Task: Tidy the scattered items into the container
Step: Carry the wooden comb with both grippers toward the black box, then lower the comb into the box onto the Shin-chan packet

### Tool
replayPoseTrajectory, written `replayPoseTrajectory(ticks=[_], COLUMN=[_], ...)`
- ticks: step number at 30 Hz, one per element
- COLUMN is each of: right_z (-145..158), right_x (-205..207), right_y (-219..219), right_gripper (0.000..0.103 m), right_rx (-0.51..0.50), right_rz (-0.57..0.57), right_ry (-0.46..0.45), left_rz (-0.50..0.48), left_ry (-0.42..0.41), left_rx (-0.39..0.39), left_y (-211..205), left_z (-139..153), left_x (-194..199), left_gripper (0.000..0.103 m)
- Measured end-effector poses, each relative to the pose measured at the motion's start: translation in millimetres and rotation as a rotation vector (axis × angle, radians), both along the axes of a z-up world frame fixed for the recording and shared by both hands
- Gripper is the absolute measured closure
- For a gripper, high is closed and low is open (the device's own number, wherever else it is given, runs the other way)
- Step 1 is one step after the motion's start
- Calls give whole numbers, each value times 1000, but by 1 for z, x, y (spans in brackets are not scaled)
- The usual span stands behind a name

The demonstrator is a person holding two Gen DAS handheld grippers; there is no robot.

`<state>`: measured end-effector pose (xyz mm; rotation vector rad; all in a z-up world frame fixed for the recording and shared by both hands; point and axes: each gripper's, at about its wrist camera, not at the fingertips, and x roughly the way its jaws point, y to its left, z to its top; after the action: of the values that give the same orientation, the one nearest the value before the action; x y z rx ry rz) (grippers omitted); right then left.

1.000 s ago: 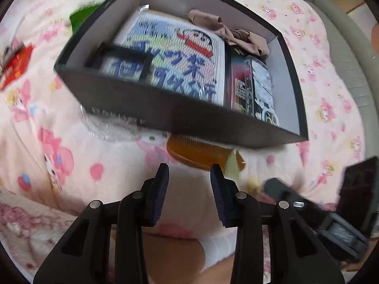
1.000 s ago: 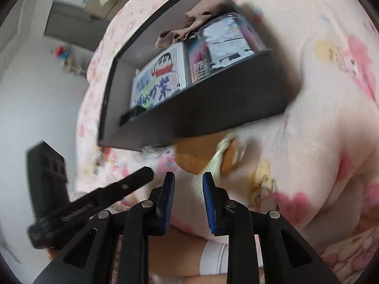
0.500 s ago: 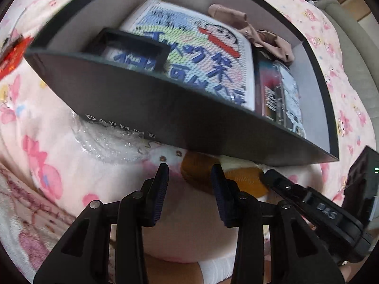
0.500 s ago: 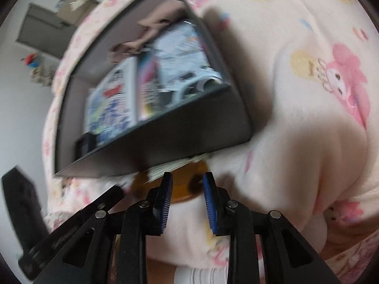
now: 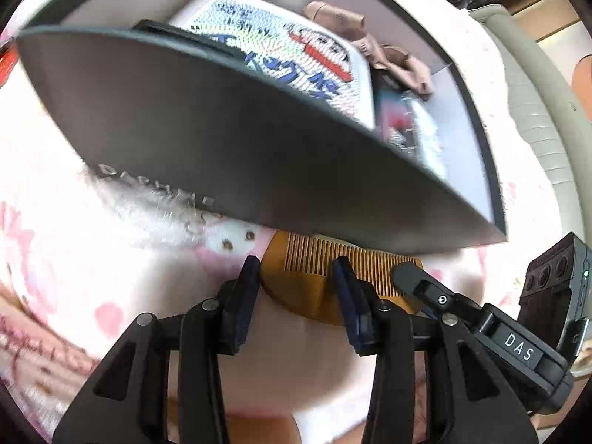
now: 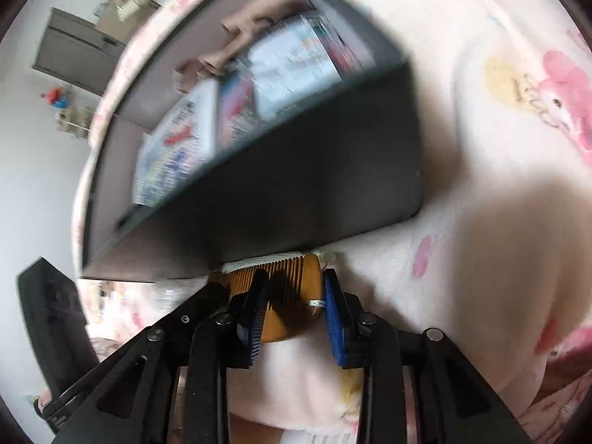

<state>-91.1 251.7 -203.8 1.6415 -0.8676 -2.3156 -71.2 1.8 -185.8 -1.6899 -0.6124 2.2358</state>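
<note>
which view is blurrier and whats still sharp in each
Right wrist view is blurrier: the black box and its contents smear with motion, while the right tool and the wooden comb stay fairly crisp. Left wrist view: comb teeth and left tool sharp, blanket streaked; fisheye bows the box wall.

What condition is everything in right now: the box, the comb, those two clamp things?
Black box: open-topped, lidless, partly filled.
Wooden comb: lying on the pink blanket, partly tucked under the box, not yet in it.
Left gripper: open, fingers either side of the comb.
Right gripper: open, straddling the comb's other end.
Cartoon packet: lying flat inside the box.
</note>
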Motion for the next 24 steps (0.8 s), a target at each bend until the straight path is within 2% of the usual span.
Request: replayPoseTrajectory(ticks=[4,8,10,11,13,16,17,19,23,24], right_z=[28,60,79,90,111,132,135,134,112,100], right_x=[21,38,45,36,25,-27,-48,-83,-152,-169], right_y=[-8,-23,-22,-25,-32,-42,-48,-58,-69,-71], right_gripper=[77,77,77,77,77,77,76,76,75,75], right_rx=[38,65,88,97,122,130,129,122,109,96], right_rz=[23,42,65,80,128,194,210,257,336,340], right_ry=[79,159,201,219,264,300,301,285,213,168], left_rz=[-56,-102,-103,-97,-81,-52,-42,-29,6,16], left_ry=[39,82,108,123,180,217,214,218,172,153], left_rx=[-22,45,84,97,103,89,74,31,-56,-82], left_y=[-5,-22,-28,-18,-21,-29,-44,-36,-38,-34], left_z=[30,61,76,83,102,110,113,102,78,70], left_x=[14,22,18,15,-12,-55,-73,-113,-154,-160], left_gripper=[61,61,62,62,61,61,61,62,62,62])
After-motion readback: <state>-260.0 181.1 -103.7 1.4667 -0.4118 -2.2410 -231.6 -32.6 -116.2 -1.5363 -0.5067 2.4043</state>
